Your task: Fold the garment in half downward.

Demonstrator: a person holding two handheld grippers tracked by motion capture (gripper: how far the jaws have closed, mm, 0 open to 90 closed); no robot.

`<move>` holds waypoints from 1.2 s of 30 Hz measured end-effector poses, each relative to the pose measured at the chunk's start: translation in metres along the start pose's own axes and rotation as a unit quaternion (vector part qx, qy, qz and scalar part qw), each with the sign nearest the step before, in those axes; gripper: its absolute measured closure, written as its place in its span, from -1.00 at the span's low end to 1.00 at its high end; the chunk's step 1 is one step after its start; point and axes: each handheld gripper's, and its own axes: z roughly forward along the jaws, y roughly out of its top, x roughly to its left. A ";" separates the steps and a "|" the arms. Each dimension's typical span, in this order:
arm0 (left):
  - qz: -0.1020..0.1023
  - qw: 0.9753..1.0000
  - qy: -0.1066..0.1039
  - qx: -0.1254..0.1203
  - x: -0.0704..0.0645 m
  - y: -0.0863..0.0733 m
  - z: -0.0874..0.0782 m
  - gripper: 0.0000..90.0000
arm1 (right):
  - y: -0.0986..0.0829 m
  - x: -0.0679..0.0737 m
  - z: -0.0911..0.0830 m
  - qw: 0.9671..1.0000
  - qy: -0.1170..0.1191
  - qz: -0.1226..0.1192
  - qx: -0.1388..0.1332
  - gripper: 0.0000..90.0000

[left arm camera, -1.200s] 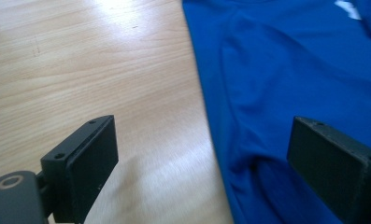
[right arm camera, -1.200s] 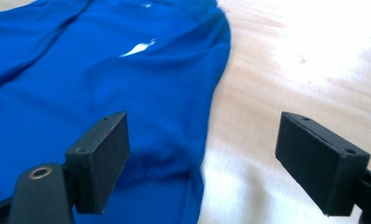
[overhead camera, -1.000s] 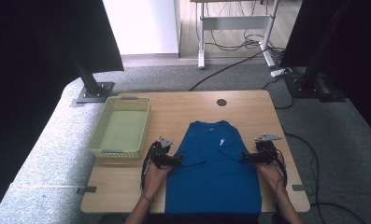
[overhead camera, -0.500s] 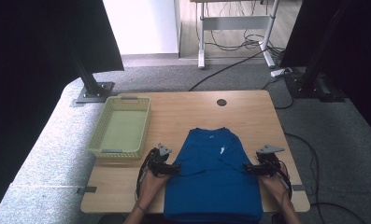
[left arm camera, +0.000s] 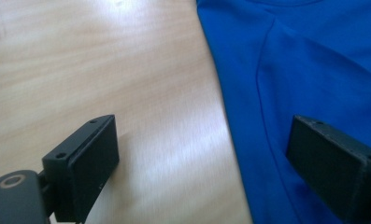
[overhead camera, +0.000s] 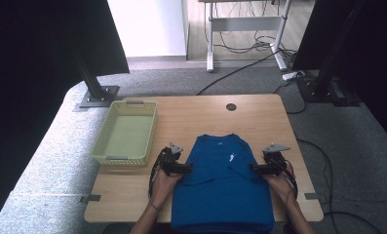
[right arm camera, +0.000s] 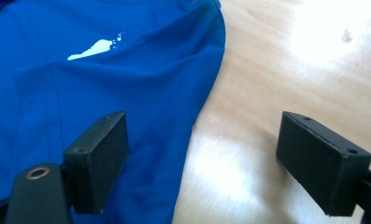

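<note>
A blue T-shirt (overhead camera: 221,180) lies flat on the wooden table (overhead camera: 191,117), its sleeves folded in, its lower hem over the near edge. My left gripper (overhead camera: 187,168) is at the shirt's left edge and stands open, one jaw over bare wood, the other over the blue T-shirt (left arm camera: 314,70). My right gripper (overhead camera: 254,167) is at the right edge, also open, straddling the edge of the blue T-shirt (right arm camera: 103,84), which bears a small white mark (right arm camera: 92,49). Nothing is held between either pair of jaws.
A pale yellow mesh basket (overhead camera: 105,145) stands at the table's left side, beside my left hand. A round cable hole (overhead camera: 231,107) sits near the far edge. Black stands and cables lie on the floor beyond the table.
Both grippers have moved toward the near side along the shirt's edges. The shirt has slid nearer, its hem now hanging over the front edge. Both grippers now stand open.
</note>
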 end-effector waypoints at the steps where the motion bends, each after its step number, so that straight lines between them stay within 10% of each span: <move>1: 0.001 1.000 -0.001 -0.002 0.000 -0.004 -0.003 -0.79 | -0.003 0.002 -0.003 1.000 0.002 -0.003 0.000 -0.63; 27: 0.015 1.000 -0.021 0.000 -0.024 0.055 0.035 -0.80 | 0.009 0.007 0.010 1.000 -0.001 0.000 0.002 -0.68; 36: 0.016 1.000 0.011 0.021 -0.024 0.061 0.054 -0.80 | 0.008 0.007 0.010 1.000 0.000 -0.001 0.002 -0.68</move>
